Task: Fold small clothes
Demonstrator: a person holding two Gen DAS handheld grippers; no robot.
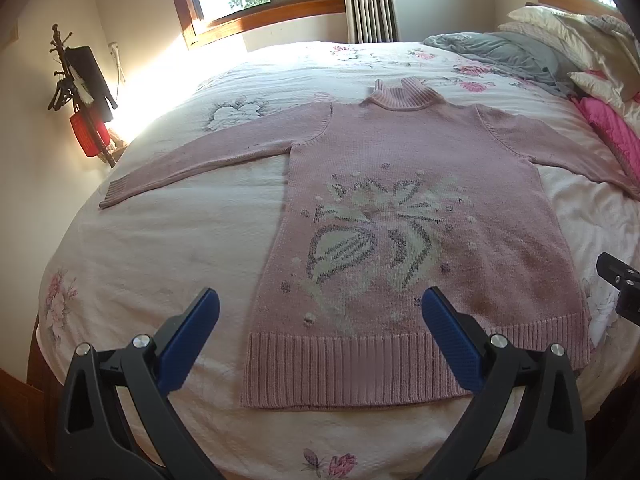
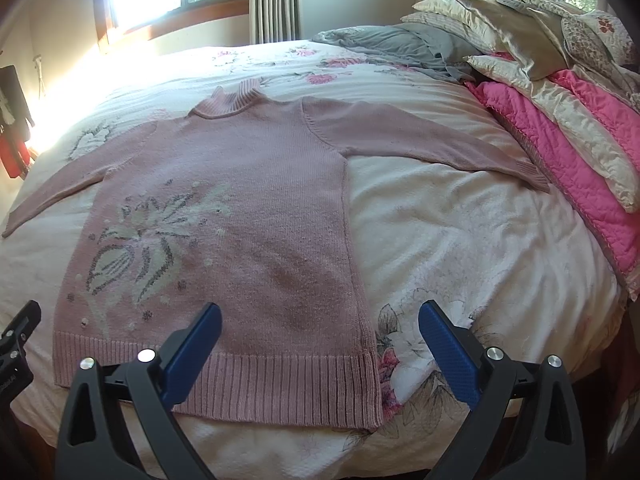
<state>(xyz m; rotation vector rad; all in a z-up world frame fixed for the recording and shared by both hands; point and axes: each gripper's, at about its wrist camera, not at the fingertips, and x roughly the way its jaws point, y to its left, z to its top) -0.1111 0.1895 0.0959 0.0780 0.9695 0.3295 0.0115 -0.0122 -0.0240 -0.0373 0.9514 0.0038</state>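
A pink knit sweater (image 1: pixel 400 152) with a pale flower pattern lies flat and face up on the bed, both sleeves spread out sideways, ribbed hem nearest me. My left gripper (image 1: pixel 320 300) is open above the hem's left half, holding nothing. In the right wrist view the same sweater (image 2: pixel 248 184) fills the left side, and my right gripper (image 2: pixel 320 312) hangs open over the hem's right corner, also with nothing in it. The right gripper's black body (image 1: pixel 620 288) shows at the edge of the left wrist view.
The bed has a white floral cover (image 2: pixel 460 232). Pillows and a pink quilt (image 2: pixel 560 128) are piled at the right, with a grey blanket (image 2: pixel 392 46) behind. Windows and a curtain stand beyond the bed. A coat rack with bags (image 1: pixel 84 100) hangs on the left wall.
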